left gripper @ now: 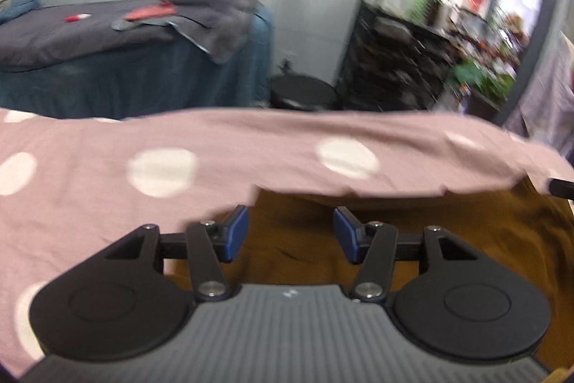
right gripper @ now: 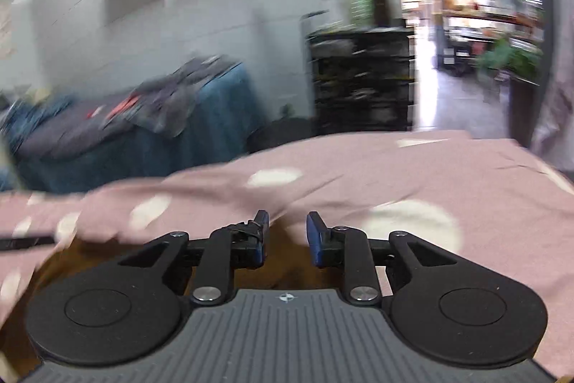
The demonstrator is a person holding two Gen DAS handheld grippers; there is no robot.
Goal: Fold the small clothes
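A pink garment with white dots (left gripper: 251, 153) lies spread over a brown wooden table (left gripper: 448, 232). My left gripper (left gripper: 290, 232) is open, low over the table, just short of the garment's near edge, with nothing between its blue pads. In the right wrist view the same pink dotted garment (right gripper: 358, 174) covers most of the table (right gripper: 283, 261). My right gripper (right gripper: 287, 234) is open and empty, with its fingertips at the garment's near edge. Both views are motion blurred.
A table draped in blue cloth (left gripper: 125, 78) with dark grey clothes and a red item stands behind at the left. A black stool (left gripper: 301, 92) and a black shelving unit (left gripper: 391, 60) stand by the far wall. A thin black rod (left gripper: 559, 187) shows at the right edge.
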